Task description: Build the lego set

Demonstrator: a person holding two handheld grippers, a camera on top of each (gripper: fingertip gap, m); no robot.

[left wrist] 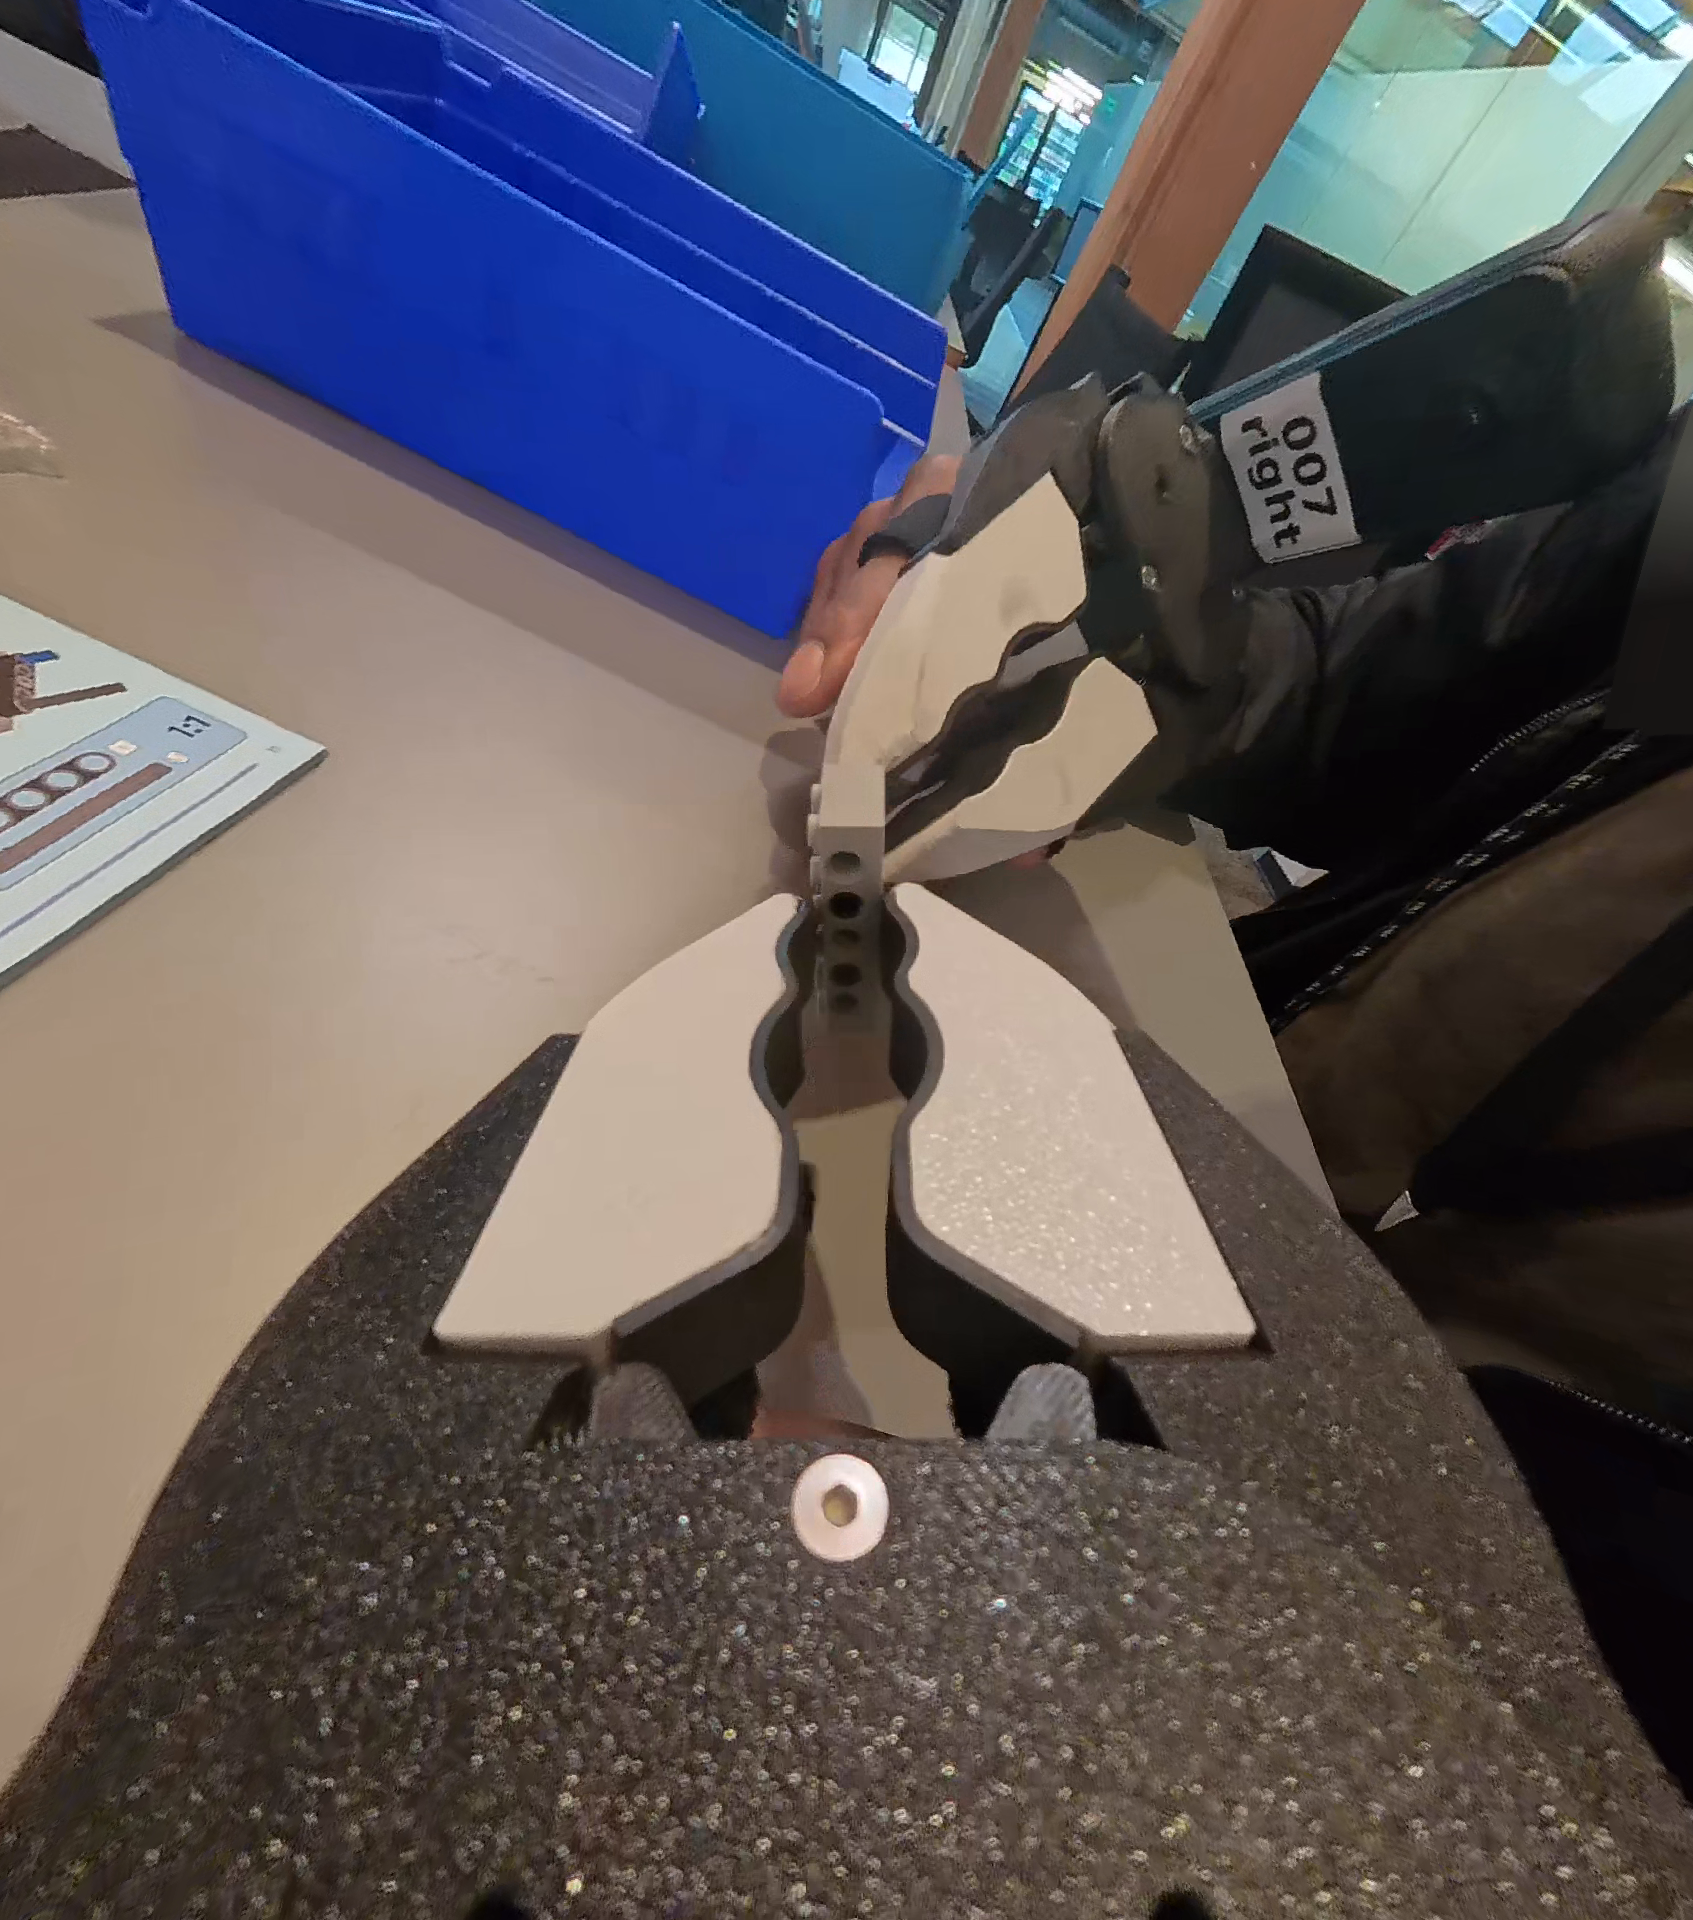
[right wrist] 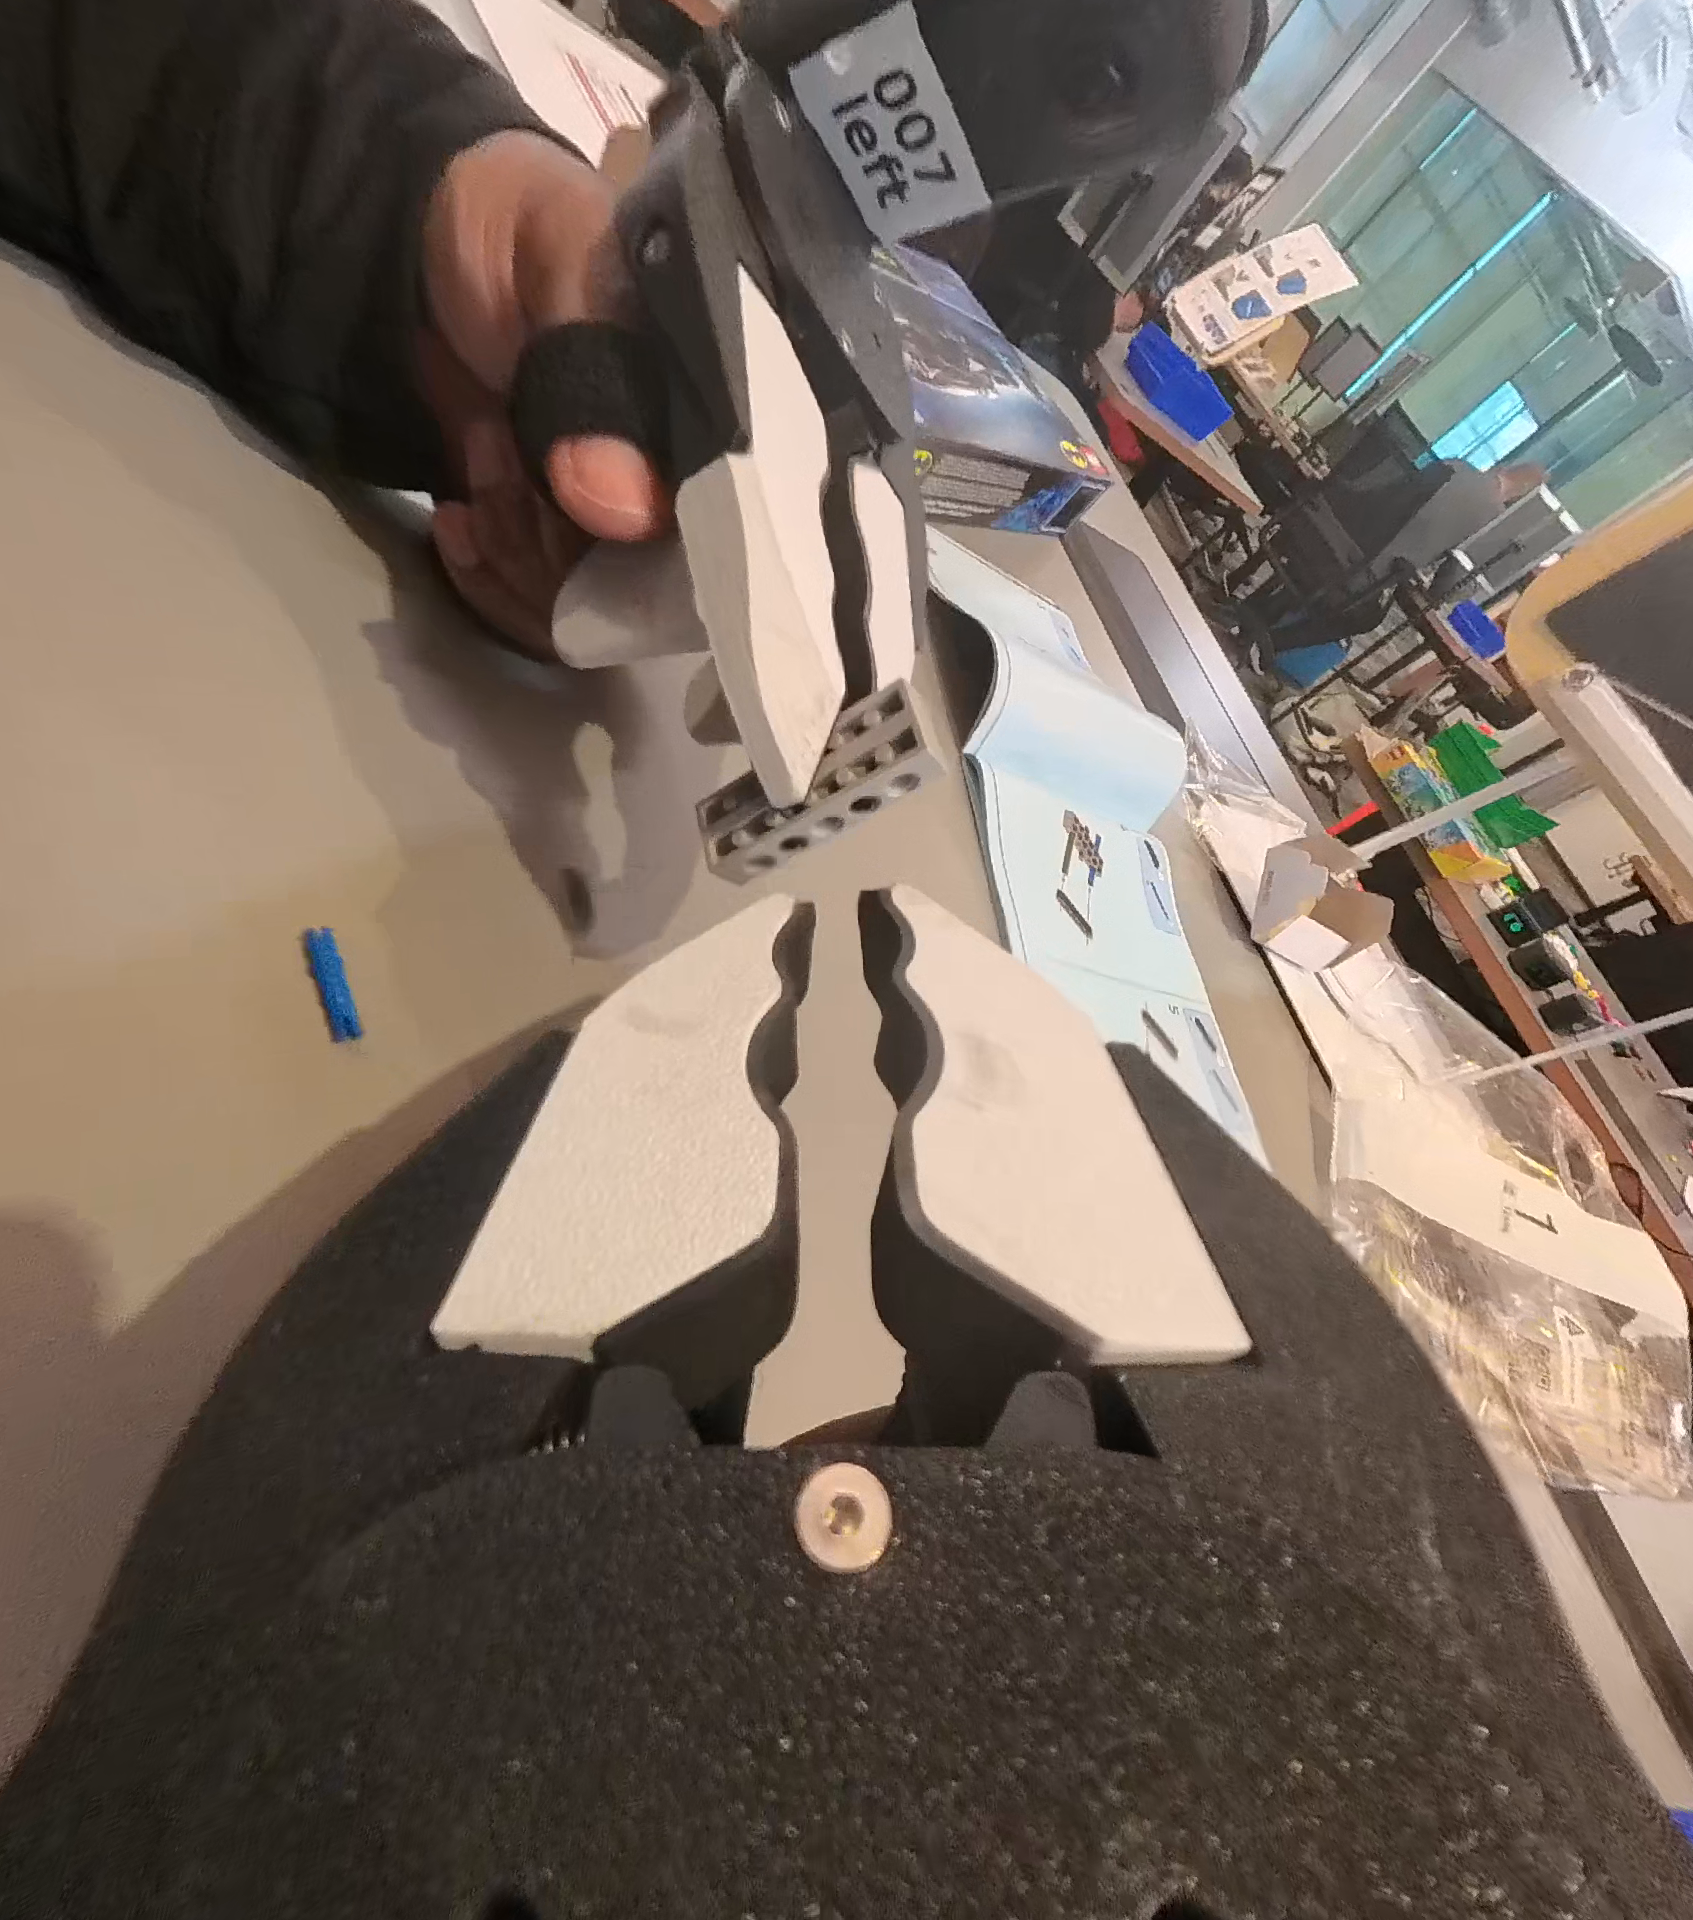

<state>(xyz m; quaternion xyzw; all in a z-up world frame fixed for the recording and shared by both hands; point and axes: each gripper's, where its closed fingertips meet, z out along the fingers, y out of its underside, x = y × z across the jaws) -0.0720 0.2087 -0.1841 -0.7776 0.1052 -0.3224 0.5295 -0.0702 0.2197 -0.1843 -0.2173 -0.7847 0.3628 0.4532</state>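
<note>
My left gripper [left wrist: 847, 909] is shut on a grey brick with round holes [left wrist: 850, 940], which stands on end between its pads above the beige table [left wrist: 406, 935]. In the right wrist view the same brick [right wrist: 852, 805] is a two-row studded block pinched at the tips of the left gripper [right wrist: 826, 764]. My right gripper [right wrist: 847, 914] is open with only table showing between its fingers, and the brick lies just beyond its tips. In the left wrist view the right gripper [left wrist: 889, 831] comes from the upper right, with one fingertip [left wrist: 857, 769] at the brick's top end.
A blue bin [left wrist: 509, 291] stands at the back of the table. An open instruction booklet [left wrist: 42, 790] lies to the left and also shows in the right wrist view [right wrist: 1081, 831]. A small blue pin [right wrist: 333, 984] lies on the table. Clear plastic bags [right wrist: 1507, 1299] and a printed box [right wrist: 987, 416] lie nearby. From either gripper's tips it is about 10 cm to the small blue pin [right wrist: 333, 984].
</note>
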